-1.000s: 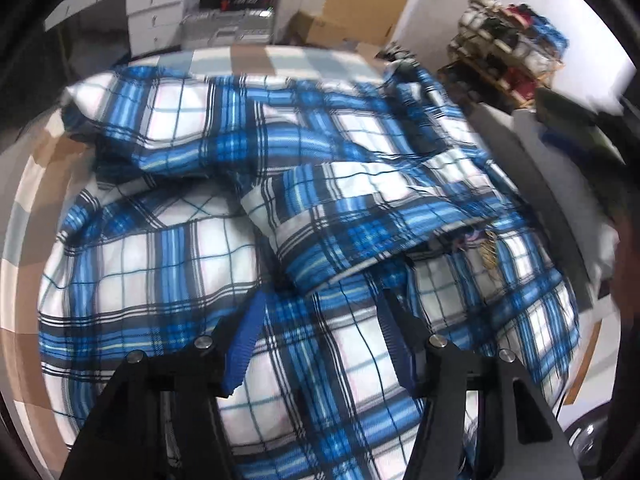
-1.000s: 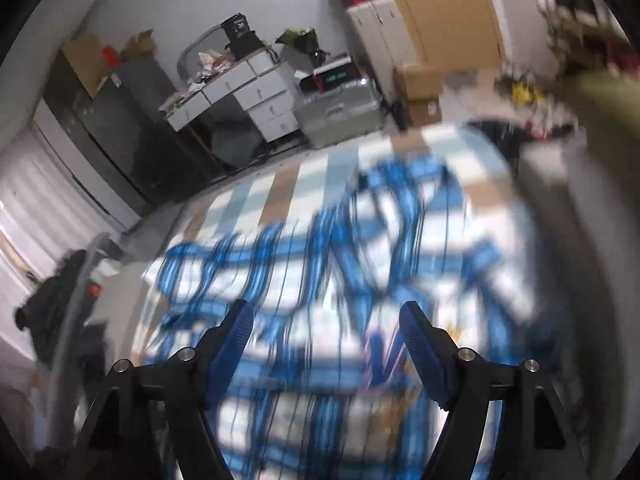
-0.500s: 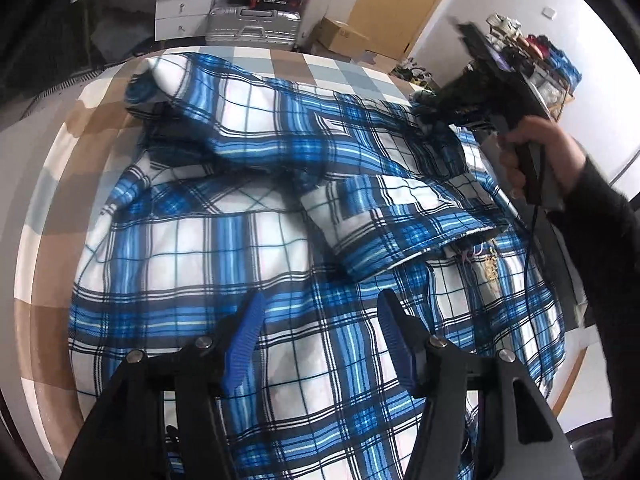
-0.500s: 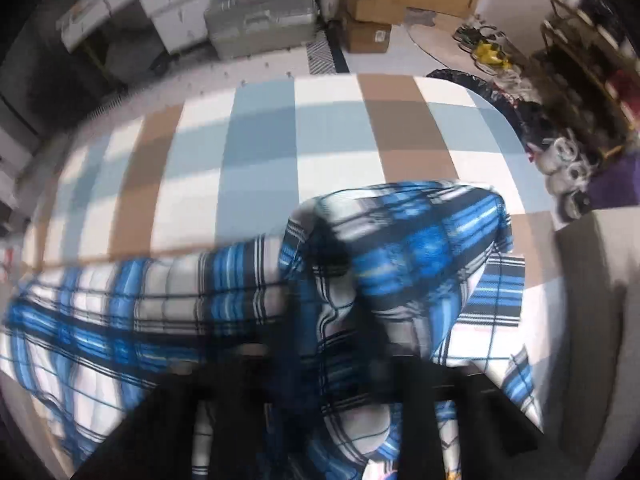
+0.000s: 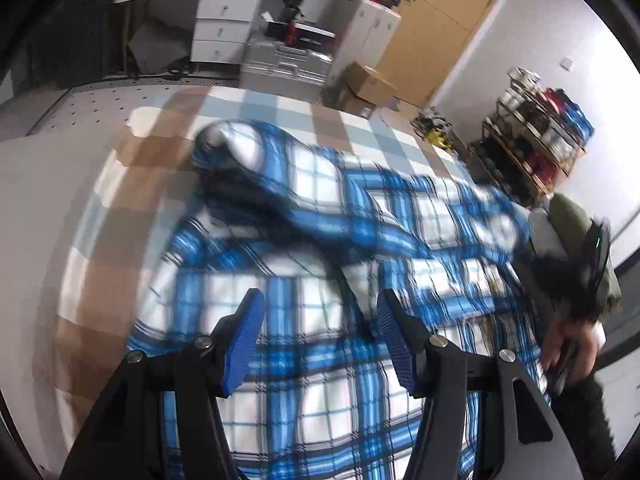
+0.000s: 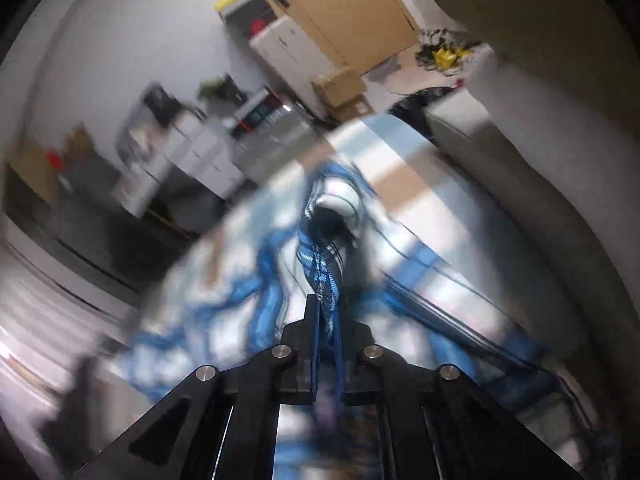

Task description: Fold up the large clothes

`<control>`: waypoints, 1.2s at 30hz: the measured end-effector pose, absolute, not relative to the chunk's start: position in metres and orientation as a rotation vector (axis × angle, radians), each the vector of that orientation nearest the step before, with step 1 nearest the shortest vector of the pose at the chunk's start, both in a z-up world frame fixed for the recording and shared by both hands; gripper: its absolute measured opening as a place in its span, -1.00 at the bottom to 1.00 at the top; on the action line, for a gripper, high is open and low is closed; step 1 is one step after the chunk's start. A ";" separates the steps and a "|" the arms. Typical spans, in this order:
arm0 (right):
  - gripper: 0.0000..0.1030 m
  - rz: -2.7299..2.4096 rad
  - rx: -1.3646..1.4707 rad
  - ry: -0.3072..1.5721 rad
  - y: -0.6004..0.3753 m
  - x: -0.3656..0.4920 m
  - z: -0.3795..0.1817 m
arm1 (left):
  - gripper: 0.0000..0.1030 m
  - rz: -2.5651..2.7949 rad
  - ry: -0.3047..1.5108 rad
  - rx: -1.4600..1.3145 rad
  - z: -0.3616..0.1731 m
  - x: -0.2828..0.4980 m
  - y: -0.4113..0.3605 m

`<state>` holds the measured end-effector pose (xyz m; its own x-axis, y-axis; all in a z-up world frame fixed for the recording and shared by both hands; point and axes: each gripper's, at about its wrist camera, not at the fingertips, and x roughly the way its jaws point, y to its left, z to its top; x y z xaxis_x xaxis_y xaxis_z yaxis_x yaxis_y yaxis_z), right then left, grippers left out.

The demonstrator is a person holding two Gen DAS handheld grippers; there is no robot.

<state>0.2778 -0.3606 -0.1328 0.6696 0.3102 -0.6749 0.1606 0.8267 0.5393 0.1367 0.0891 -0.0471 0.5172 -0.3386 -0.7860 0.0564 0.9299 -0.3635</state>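
A large blue-and-white plaid shirt lies crumpled on a bed with a brown, blue and white checked cover. My left gripper hangs open just above the shirt's near part, with nothing between its blue pads. In the right wrist view my right gripper is shut on a bunched fold of the shirt, and the cloth trails away from its tips in heavy blur. The left wrist view shows that gripper as a dark blur at the right edge, with the person's hand on it.
Beyond the bed stand white drawers, a silver suitcase and a cardboard box. A loaded shoe rack lines the right wall. A grey padded edge runs along the bed's right side.
The right gripper came down on the shirt's far edge, shut on a fold and pulled it up and away. The left gripper drew back and rolled, staying open.
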 end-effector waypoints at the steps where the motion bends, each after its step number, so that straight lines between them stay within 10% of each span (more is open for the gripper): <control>1: -0.81 0.075 0.616 0.885 -0.358 0.277 -0.144 | 0.03 -0.221 1.000 -0.313 -0.046 0.140 0.092; 7: -0.77 -0.039 0.388 0.951 -0.332 0.281 -0.146 | 0.14 -0.125 0.970 -0.344 -0.032 0.169 0.128; 11: 0.16 -0.042 0.236 0.878 -0.308 0.265 -0.126 | 0.22 -0.105 1.014 -0.421 -0.044 0.206 0.144; 18: 0.36 -0.008 0.129 0.789 -0.277 0.243 -0.114 | 0.17 -0.132 1.134 -0.405 -0.081 0.266 0.139; 20: 0.37 -0.016 0.074 0.760 -0.268 0.237 -0.112 | -0.76 -0.109 1.140 -0.399 -0.092 0.268 0.141; 21: 0.39 -0.015 0.054 0.751 -0.263 0.244 -0.113 | -0.85 -0.116 1.173 -0.410 -0.101 0.266 0.141; 36: 0.56 0.056 -0.226 0.927 -0.228 0.372 -0.118 | -0.63 -0.033 1.172 -0.090 -0.087 0.203 0.144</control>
<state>0.3716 -0.2280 -0.1177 0.6004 -0.0491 -0.7982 -0.1453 0.9748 -0.1693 0.2028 0.1442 -0.0875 0.3881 -0.0734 -0.9187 -0.0210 0.9959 -0.0884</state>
